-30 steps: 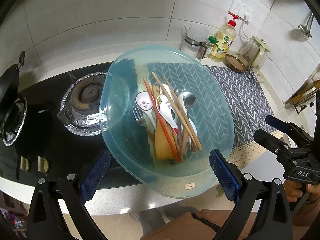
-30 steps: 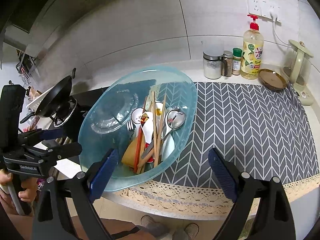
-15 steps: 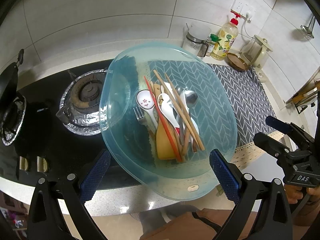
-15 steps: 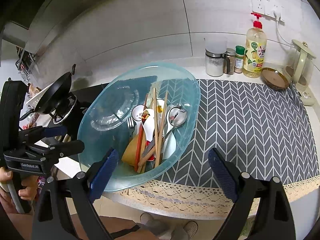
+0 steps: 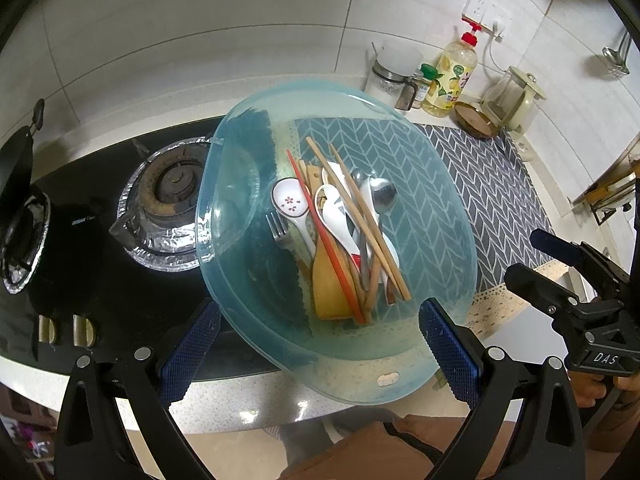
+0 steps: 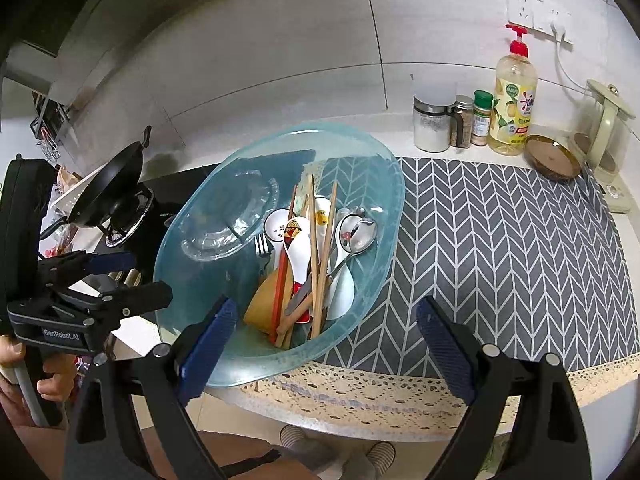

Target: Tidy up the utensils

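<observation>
Where the left wrist view looks down on the bench [image 5: 280, 404], the left hand-held gripper [image 5: 320, 344] is seen spread wide, nothing held. A translucent blue basin [image 5: 436, 248] overhangs the front edge, holding chopsticks [image 5: 360, 216], spoons [image 5: 290, 202], a fork [image 5: 278, 232] and a wooden spatula [image 5: 330, 288].

In the right wrist view, the right hand-held gripper [image 6: 324, 344] is likewise spread wide and empty. The basin [image 6: 192, 280] is seen partly on a patterned mat [image 6: 500, 240], partly over the stove [image 6: 160, 208].
</observation>
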Tool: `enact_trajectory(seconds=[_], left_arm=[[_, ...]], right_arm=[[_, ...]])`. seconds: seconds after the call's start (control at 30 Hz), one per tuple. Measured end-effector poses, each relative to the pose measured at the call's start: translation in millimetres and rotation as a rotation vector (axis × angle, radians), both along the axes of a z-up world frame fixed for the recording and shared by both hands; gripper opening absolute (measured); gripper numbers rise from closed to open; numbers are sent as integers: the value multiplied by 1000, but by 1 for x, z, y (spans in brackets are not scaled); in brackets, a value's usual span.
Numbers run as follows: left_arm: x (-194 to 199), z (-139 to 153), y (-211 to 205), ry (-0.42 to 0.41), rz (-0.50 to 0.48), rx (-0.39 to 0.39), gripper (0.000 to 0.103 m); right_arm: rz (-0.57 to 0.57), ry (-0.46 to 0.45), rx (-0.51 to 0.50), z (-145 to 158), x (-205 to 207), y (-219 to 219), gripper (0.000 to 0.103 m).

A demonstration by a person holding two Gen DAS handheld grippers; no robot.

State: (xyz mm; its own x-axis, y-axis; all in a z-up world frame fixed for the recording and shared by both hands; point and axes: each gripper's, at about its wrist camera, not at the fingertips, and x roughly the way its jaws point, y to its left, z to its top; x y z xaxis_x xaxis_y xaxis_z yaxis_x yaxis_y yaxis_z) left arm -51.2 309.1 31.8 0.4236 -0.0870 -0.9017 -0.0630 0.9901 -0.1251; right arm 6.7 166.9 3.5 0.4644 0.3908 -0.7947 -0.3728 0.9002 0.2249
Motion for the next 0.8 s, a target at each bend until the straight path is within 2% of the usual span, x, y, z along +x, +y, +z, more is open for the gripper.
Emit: enact_trajectory(seconds=[0.8], left_arm=[[5,-1,2,-8,-21,6,99]], right_arm=[[3,31,-14,-8,6,1,89]])
